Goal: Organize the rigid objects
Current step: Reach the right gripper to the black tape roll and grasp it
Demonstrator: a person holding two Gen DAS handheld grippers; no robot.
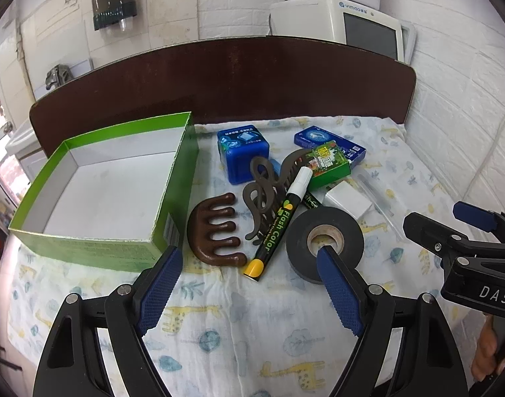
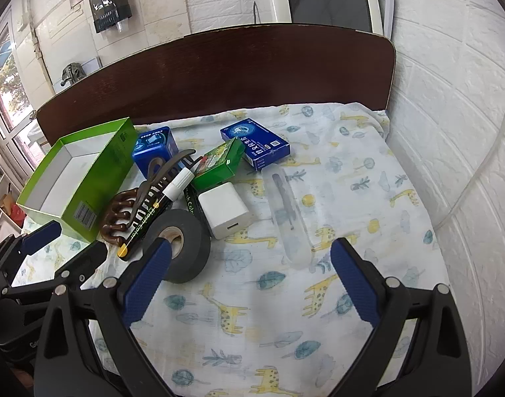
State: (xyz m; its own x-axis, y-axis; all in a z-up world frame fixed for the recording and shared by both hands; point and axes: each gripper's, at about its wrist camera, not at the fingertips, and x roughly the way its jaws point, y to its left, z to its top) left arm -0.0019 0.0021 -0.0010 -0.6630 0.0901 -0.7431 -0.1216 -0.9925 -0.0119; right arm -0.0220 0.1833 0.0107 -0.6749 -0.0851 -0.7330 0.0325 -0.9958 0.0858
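Both tongs, left (image 1: 249, 258) and right (image 2: 249, 253), spread, empty. Tape roll (image 1: 325, 240) stiff, light; pinch across rim. Box (image 1: 96, 185) empty. Marker (image 1: 278, 223) slippery.

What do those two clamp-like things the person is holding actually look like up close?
Both are black plastic frames with silver rivets. The left gripper and the right gripper each have two fingers faced with blue, cross-hatched grip pads. White letters "DAS" mark the right one's body. No cables or sleeves show.
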